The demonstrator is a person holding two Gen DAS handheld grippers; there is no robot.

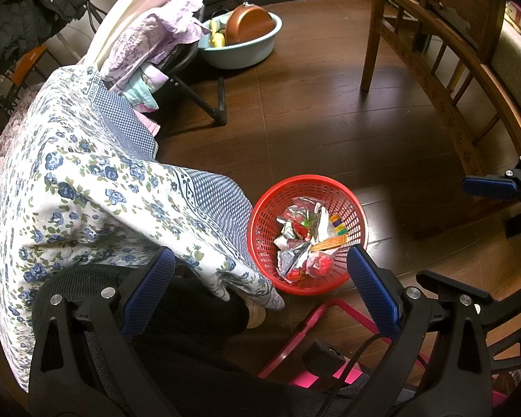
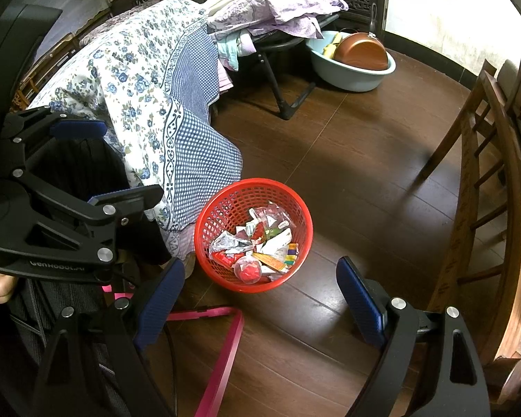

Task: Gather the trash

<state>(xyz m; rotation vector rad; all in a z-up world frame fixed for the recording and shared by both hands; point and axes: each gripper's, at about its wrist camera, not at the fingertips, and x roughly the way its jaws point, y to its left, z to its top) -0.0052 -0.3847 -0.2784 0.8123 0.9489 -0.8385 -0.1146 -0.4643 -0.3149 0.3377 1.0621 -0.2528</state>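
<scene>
A red plastic basket point(image 1: 354, 215) stands on the wooden floor beside a bed, holding several crumpled wrappers and bits of trash point(image 1: 304, 239). It also shows in the right wrist view point(image 2: 225, 205) with the trash point(image 2: 260, 246) inside. My left gripper point(image 1: 260, 271) is open and empty, held above and just short of the basket. My right gripper point(image 2: 260, 285) is open and empty, also held above the basket's near side. The left gripper shows in the right wrist view point(image 2: 102, 160) at the left, open.
A bed with a blue floral cover point(image 1: 87, 187) fills the left. A pale blue basin point(image 1: 260, 52) holding a brown pan sits at the back. A wooden bench point(image 1: 469, 80) lines the right. A pink stool frame point(image 2: 225, 347) lies on the floor near me.
</scene>
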